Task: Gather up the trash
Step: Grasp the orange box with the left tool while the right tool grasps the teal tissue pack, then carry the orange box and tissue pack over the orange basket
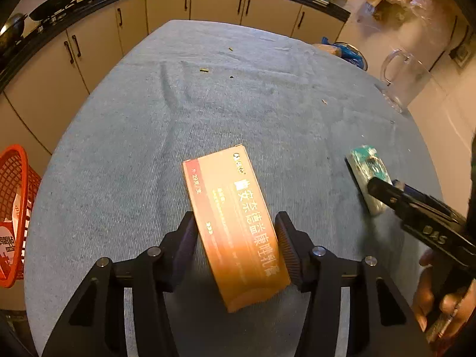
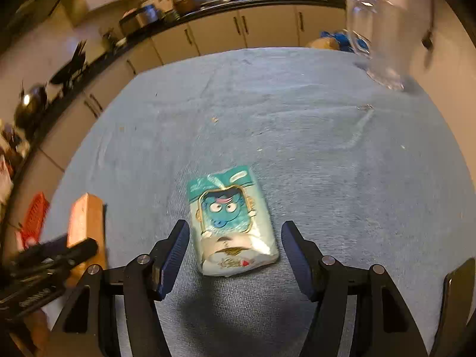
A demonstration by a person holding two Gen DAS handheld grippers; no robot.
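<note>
An orange carton (image 1: 235,217) with printed lettering sits between the fingers of my left gripper (image 1: 235,220), and both pads press on its long sides. In the right wrist view the same carton (image 2: 84,217) shows at the left with the left gripper (image 2: 83,245) on it. A teal tissue pack (image 2: 232,223) with a blue cartoon face lies flat on the blue tablecloth (image 2: 327,148). My right gripper (image 2: 235,226) straddles it, open, with a gap on each side. From the left wrist view the pack (image 1: 367,172) lies at the right under the right gripper (image 1: 379,189).
A red mesh basket (image 1: 15,208) holding some paper stands off the table's left edge. A clear plastic jug (image 1: 401,80) stands at the far right of the table, near a bin with a blue bag (image 1: 352,55). Small crumbs (image 1: 203,70) lie on the far cloth. Cabinets (image 1: 217,6) run behind.
</note>
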